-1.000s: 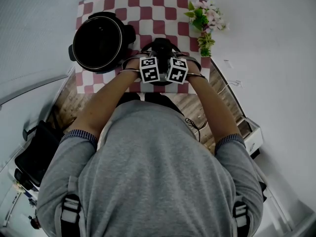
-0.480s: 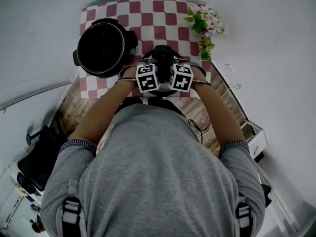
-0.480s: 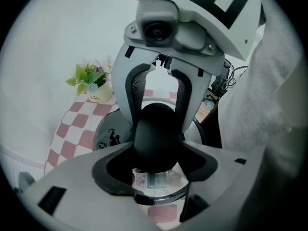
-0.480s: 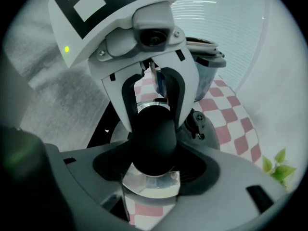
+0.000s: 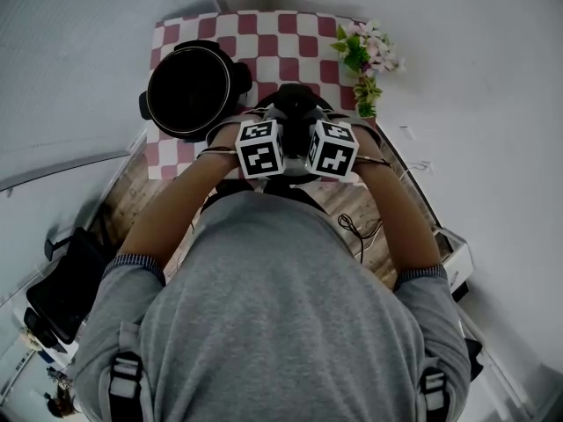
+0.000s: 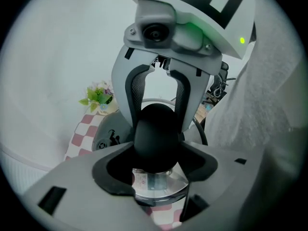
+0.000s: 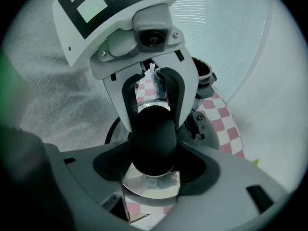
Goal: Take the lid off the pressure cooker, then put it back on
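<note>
a: lid (image 5: 297, 104)?
b: off the pot, held in the air over the checked cloth (image 5: 290, 38), close in front of the grey shirt (image 5: 281, 306).
a: held by what?
b: by its black handle (image 6: 154, 129), pinched from two sides. left gripper (image 6: 154, 154) clamped on one end, right gripper (image 7: 153, 160) clamped on the other, face to face across it.
a: any slack in either grip?
b: none seen. both pairs of jaws filled by the handle, with the lid's shiny metal just beneath and checks of the cloth showing under that.
a: pressure cooker (image 5: 195, 90)?
b: standing open on the cloth, left of the lid and apart from it, dark inside.
a: and around that?
b: flowers (image 5: 362, 55) at the cloth's right edge. wooden tabletop (image 5: 123, 196) past the cloth's near left corner. marker cubes (image 5: 259, 148) side by side over the lid, covering most of it in the head view.
</note>
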`<state>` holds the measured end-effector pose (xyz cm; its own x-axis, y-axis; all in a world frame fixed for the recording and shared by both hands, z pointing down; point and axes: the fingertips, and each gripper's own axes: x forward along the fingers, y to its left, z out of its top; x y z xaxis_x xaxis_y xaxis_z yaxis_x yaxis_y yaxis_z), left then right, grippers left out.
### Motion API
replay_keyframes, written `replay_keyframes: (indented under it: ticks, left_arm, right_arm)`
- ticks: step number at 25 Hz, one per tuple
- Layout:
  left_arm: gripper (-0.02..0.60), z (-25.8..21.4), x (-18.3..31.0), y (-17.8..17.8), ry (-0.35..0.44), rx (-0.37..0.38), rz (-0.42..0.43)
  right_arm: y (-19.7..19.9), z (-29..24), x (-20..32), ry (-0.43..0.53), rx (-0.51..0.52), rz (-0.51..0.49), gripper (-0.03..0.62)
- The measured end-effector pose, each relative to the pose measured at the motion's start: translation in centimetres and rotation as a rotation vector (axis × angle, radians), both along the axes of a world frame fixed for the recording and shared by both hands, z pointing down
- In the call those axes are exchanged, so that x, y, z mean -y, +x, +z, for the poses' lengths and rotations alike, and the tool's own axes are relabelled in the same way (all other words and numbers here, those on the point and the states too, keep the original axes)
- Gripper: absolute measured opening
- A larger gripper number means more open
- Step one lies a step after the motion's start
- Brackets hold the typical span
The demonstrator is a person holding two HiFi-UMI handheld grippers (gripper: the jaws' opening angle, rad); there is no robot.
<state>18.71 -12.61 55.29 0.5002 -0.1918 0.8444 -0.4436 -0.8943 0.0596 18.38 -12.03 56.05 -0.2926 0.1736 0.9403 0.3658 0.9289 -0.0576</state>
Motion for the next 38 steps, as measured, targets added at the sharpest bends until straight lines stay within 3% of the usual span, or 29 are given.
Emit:
replay_keyframes:
  ticks: [10,17,28,38]
  left_arm:
    - [0.301,-8.6,0.9,-3.2,0.082,0.012,0.007]
    - [0.301,-11.7,0.2,-8.6,0.101,0.029,0.04]
    - [0.301,-11.0,-1.0,-19.5,0.097,0.086,0.148]
    - [0.301,-7.9,-1.1,-24.8,0.087,0.079,0.286]
  right_arm:
    - [-3.4,-8.7,0.8,0.044,0.082,0.003,0.291]
    - [-8.8,-11.7,0.2,0.061,0.116,0.035,0.291]
    - [-19.7,-11.2,-1.1,0.056,0.157,0.158,0.291]
    - [-25.0,-8.2,-1.3,0.051,0.141,0.308,0.293]
